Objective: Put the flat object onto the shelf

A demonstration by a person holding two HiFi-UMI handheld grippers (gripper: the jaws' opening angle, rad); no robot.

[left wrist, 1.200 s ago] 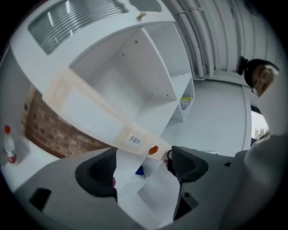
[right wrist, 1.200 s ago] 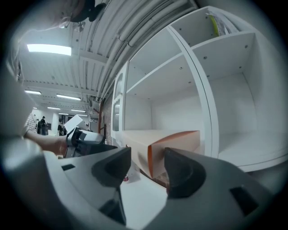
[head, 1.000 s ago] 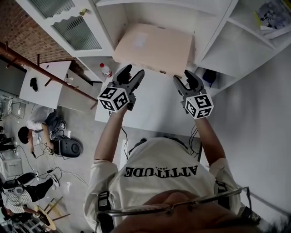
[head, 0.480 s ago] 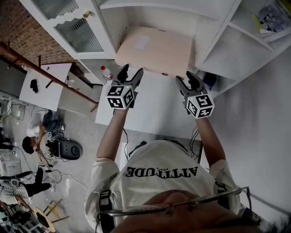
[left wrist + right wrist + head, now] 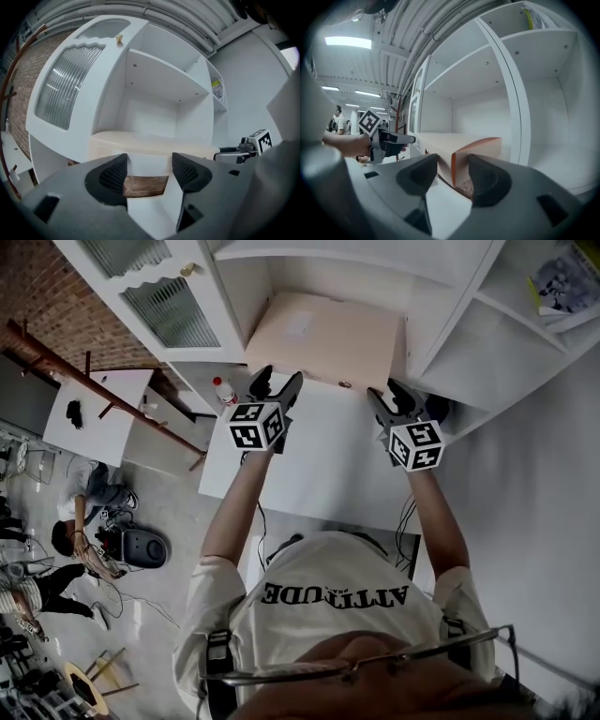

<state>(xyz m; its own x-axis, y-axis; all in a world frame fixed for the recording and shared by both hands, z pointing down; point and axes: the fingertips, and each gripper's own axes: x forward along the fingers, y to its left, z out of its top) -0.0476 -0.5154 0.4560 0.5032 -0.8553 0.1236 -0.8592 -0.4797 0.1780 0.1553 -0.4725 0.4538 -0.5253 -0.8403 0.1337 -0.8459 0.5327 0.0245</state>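
The flat object is a wide pale beige box lying level in the white shelf compartment, its near edge sticking out toward me. My left gripper is at the near left part of that edge, jaws apart with nothing between them; in the left gripper view the flat object lies just beyond the left gripper. My right gripper is at the near right corner. In the right gripper view the flat object pokes its orange-edged corner into the gap of the right gripper, with room on the left side.
A ribbed-glass cabinet door stands open left of the compartment. Below is a white table with a red-capped bottle. The compartment further right holds papers. People work on the floor at left.
Both grippers have moved toward the shelf, and the flat object has slid deeper into the compartment ahead of them.
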